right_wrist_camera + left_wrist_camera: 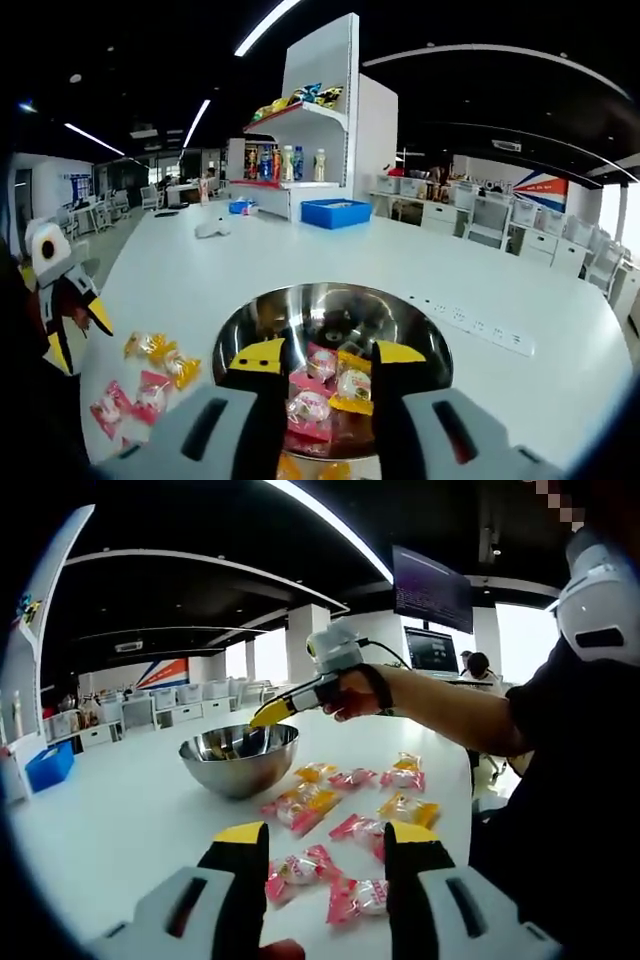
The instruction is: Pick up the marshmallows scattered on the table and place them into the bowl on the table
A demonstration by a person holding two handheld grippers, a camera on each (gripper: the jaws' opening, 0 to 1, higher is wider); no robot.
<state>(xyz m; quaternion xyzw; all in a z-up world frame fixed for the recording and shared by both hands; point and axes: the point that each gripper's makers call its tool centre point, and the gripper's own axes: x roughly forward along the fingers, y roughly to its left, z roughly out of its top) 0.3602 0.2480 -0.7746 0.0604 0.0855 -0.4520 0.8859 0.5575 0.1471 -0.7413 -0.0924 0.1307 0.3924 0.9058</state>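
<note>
My right gripper, jaws spread, hovers over the bowl; marshmallows lie between (left gripper released too).

A white bench carries a steel bowl and wrapped marshmallows scattered at the bowl's 4 o'clock in the left gripper view. A blue tray sits toward 12 o'clock in the right gripper view.
</note>
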